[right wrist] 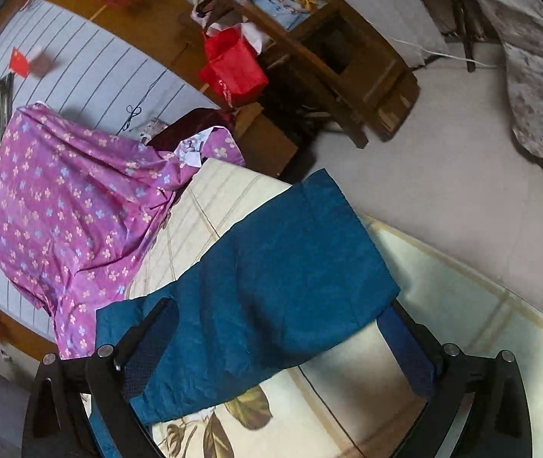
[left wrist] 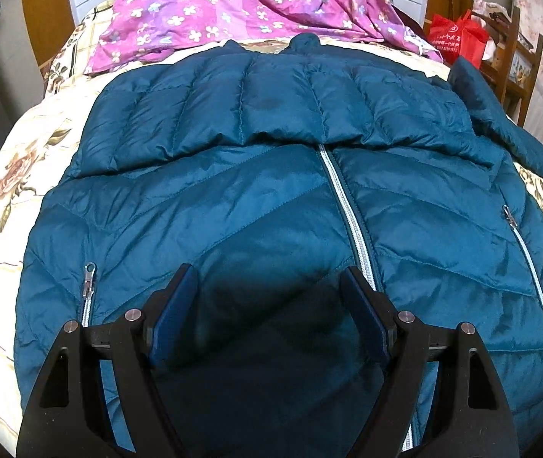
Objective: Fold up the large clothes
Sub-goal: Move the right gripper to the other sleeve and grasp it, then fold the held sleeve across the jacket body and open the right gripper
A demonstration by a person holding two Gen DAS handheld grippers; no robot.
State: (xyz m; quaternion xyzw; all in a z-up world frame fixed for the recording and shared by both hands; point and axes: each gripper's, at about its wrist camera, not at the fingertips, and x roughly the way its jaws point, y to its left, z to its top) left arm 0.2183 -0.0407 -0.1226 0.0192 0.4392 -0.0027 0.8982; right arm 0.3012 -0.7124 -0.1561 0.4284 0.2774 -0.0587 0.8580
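A teal quilted puffer jacket (left wrist: 271, 191) lies front up on the bed, its silver centre zipper (left wrist: 347, 213) closed. One sleeve is folded across the chest (left wrist: 252, 110). The other sleeve (left wrist: 500, 114) stretches off to the right. My left gripper (left wrist: 271, 286) is open and empty, just above the jacket's lower front. In the right wrist view that right sleeve (right wrist: 271, 286) lies over the bed's edge. My right gripper (right wrist: 283, 316) is open, its fingers on either side of the sleeve's end, not closed on it.
The bed has a cream floral sheet (left wrist: 12, 175). A purple flowered cloth (left wrist: 233, 4) is heaped behind the jacket's collar. A red bag (right wrist: 233, 65) and a wooden chair (right wrist: 328, 49) stand beside the bed on the pale floor (right wrist: 443, 175).
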